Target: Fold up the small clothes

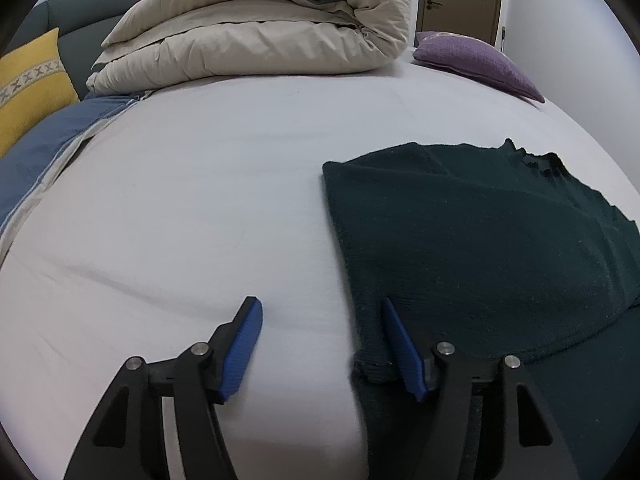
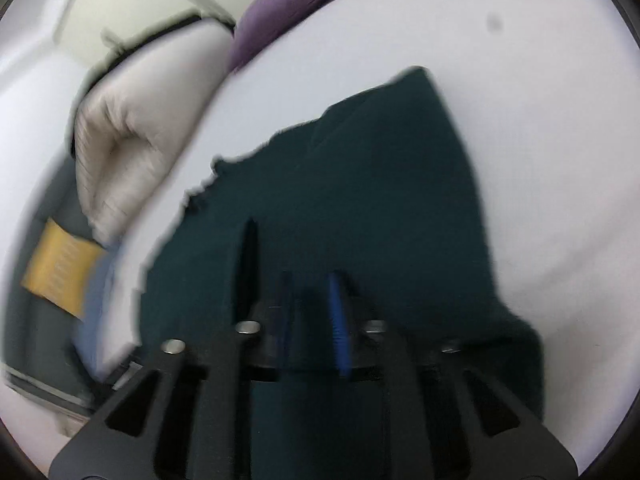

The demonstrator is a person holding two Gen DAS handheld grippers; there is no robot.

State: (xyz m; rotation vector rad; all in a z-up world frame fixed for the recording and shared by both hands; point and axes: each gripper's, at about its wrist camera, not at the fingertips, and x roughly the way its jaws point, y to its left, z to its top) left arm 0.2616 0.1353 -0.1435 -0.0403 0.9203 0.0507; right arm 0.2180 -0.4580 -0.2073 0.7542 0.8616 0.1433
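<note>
A dark green knit garment [image 1: 480, 240] lies partly folded on the white bed sheet [image 1: 200, 200]. My left gripper [image 1: 320, 312] is open at the garment's near left edge; its right finger [image 1: 400, 348] rests on the fabric's corner, its left finger [image 1: 244, 344] on the bare sheet. In the blurred right wrist view the garment [image 2: 380, 180] fills the middle. My right gripper [image 2: 312, 312] hangs over it with its blue pads [image 2: 338, 320] close together and dark fabric between them.
A rolled beige duvet [image 1: 260, 28] lies at the back of the bed, a purple cushion [image 1: 476, 60] at the back right. A yellow cushion [image 1: 28, 84] and a blue cover [image 1: 44, 152] lie at the left, by a dark sofa [image 1: 92, 4].
</note>
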